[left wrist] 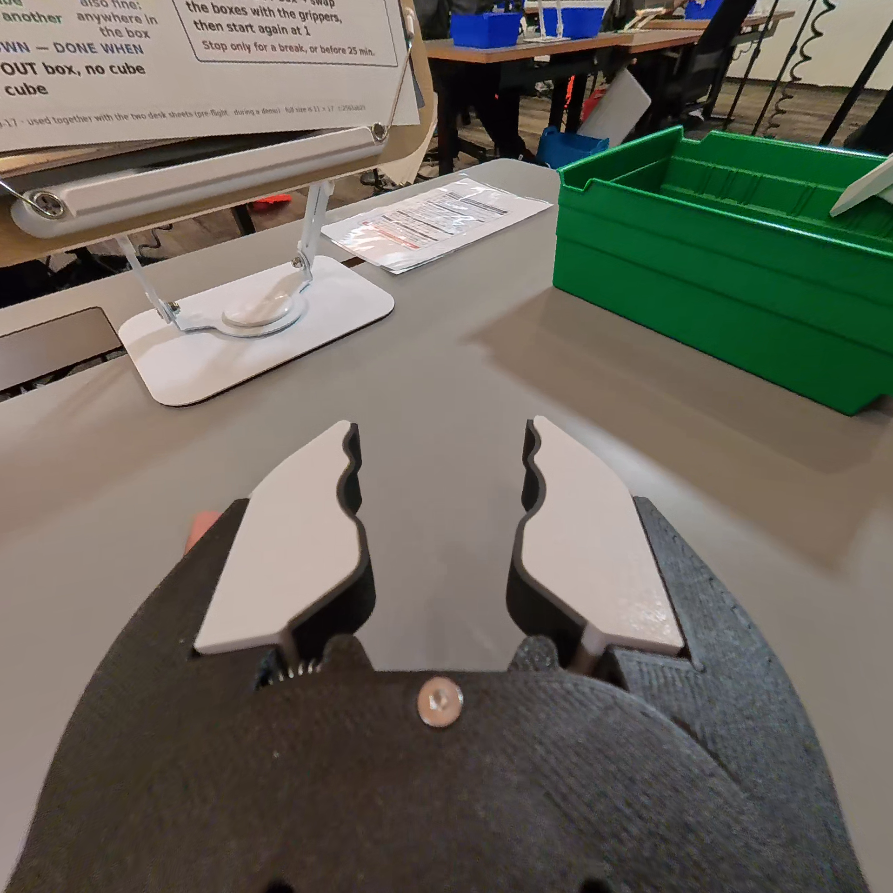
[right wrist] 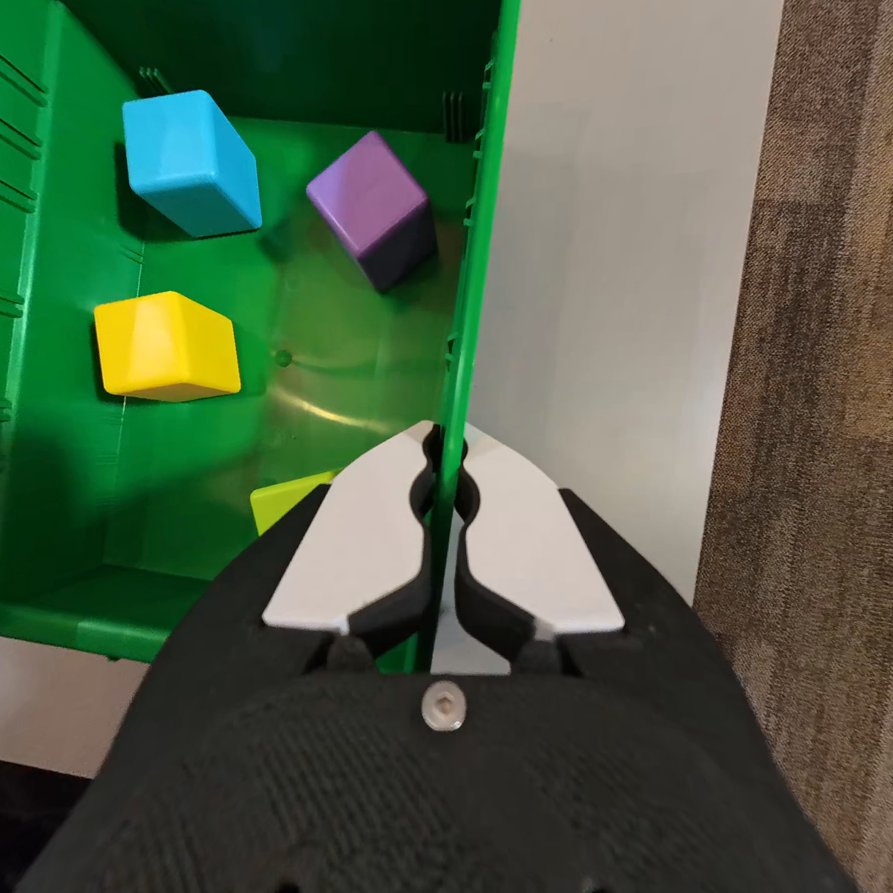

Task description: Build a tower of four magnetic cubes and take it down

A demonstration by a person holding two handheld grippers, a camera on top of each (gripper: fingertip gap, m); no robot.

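My right gripper (right wrist: 447, 437) is shut on the right wall of a green bin (right wrist: 476, 270), one finger inside and one outside. Inside the bin lie a blue cube (right wrist: 191, 162), a purple cube (right wrist: 372, 205), a yellow cube (right wrist: 164, 345) and a lime cube (right wrist: 285, 497), the last partly hidden by my left finger. My left gripper (left wrist: 442, 427) is open and empty, low over the grey table (left wrist: 435, 367). The green bin (left wrist: 715, 270) stands to its front right, and a white tip of the other gripper (left wrist: 870, 191) shows at the bin's far rim.
A white document stand (left wrist: 256, 328) holding printed sheets stands at the front left. A laminated sheet (left wrist: 435, 222) lies on the table behind it. The table edge (right wrist: 725, 338) runs just right of the bin, with carpet floor (right wrist: 821, 386) beyond. Desks with blue bins (left wrist: 485, 29) stand farther back. To the lime cube (right wrist: 285, 497): right tips about 7 centimeters, left tips about 35 centimeters.
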